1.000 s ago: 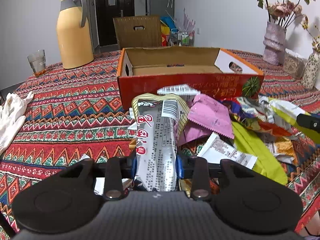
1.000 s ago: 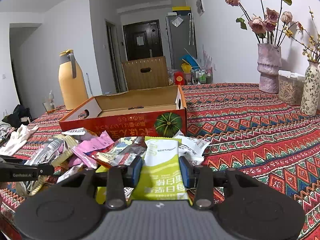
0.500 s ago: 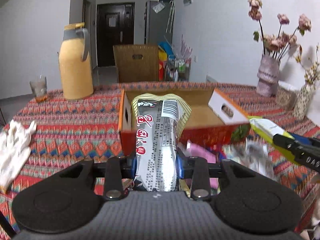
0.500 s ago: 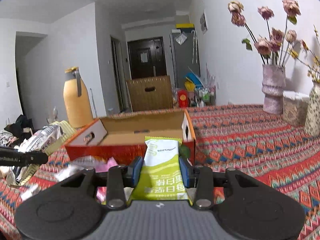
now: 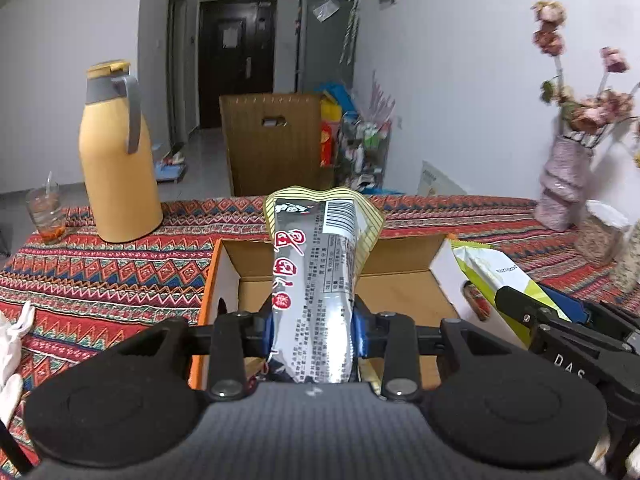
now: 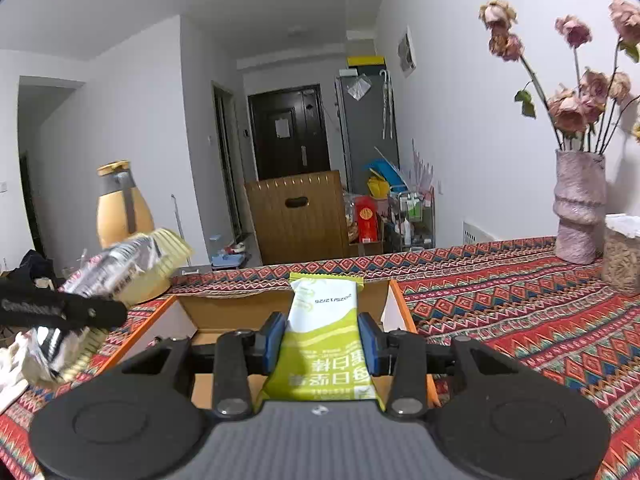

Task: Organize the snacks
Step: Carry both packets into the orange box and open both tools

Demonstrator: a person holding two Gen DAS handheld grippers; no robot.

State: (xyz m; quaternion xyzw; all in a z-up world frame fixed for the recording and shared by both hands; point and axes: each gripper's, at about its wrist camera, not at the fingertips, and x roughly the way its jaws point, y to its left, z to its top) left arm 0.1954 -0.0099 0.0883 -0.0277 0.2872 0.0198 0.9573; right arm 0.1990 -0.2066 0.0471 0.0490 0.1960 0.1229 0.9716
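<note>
My left gripper (image 5: 313,330) is shut on a silver snack packet with yellow striped edges (image 5: 318,272), held upright above the open orange cardboard box (image 5: 404,296). My right gripper (image 6: 323,342) is shut on a green and white snack packet (image 6: 326,336), also above the box (image 6: 224,312). In the left wrist view the right gripper (image 5: 560,328) and its green packet (image 5: 496,276) show at the box's right end. In the right wrist view the left gripper (image 6: 60,310) and its silver packet (image 6: 124,264) show at left.
A yellow thermos jug (image 5: 116,160) and a glass (image 5: 46,212) stand at the table's far left. A pink vase of dried roses (image 6: 580,212) and a jar (image 6: 622,256) stand at right. A white glove (image 5: 10,352) lies at left. A wicker chair back (image 5: 276,148) stands behind the table.
Both grippers rose from the snack pile with their packets and moved forward over the open box. The pile has dropped out of view.
</note>
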